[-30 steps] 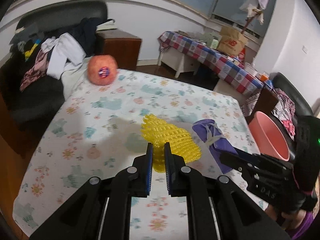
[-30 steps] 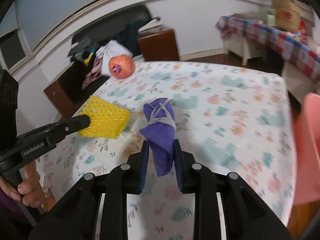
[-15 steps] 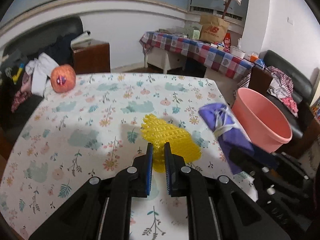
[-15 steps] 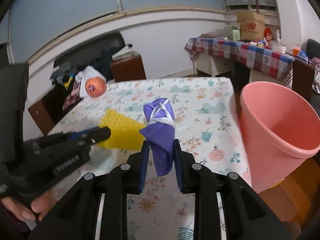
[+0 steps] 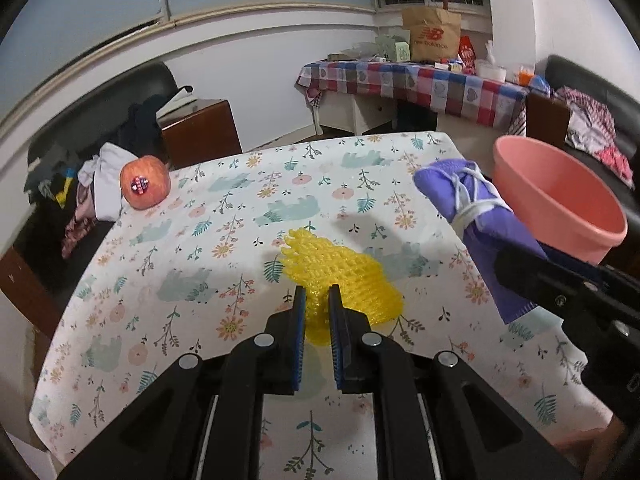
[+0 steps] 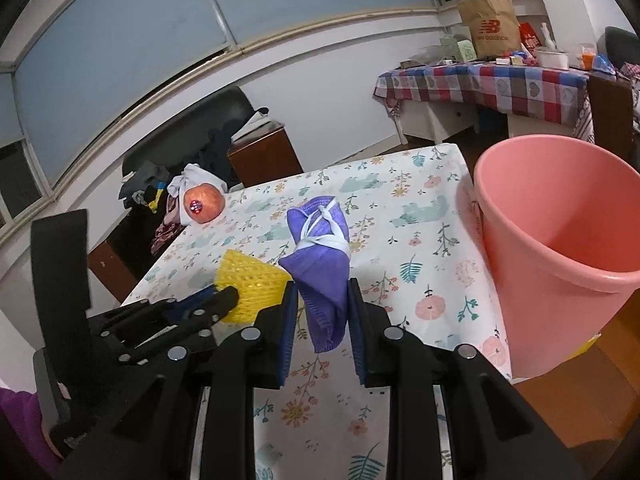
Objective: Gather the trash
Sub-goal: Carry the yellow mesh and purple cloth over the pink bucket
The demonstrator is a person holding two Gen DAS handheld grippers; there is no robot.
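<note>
Left hand-held gripper (image 5: pixel 317 300) is pinching the yellow foam net (image 5: pixel 340 276), held up above the floral desk (image 5: pixel 200 248), while the right hand-held gripper (image 6: pixel 323 294) is clamped on the purple face mask (image 6: pixel 320 256) with its white straps wound round it. Both pieces of trash are off the desk, the mask close beside the pink bucket (image 6: pixel 560 256) at the desk's edge. Back at the far corner sits a red apple (image 5: pixel 145 187).
</note>
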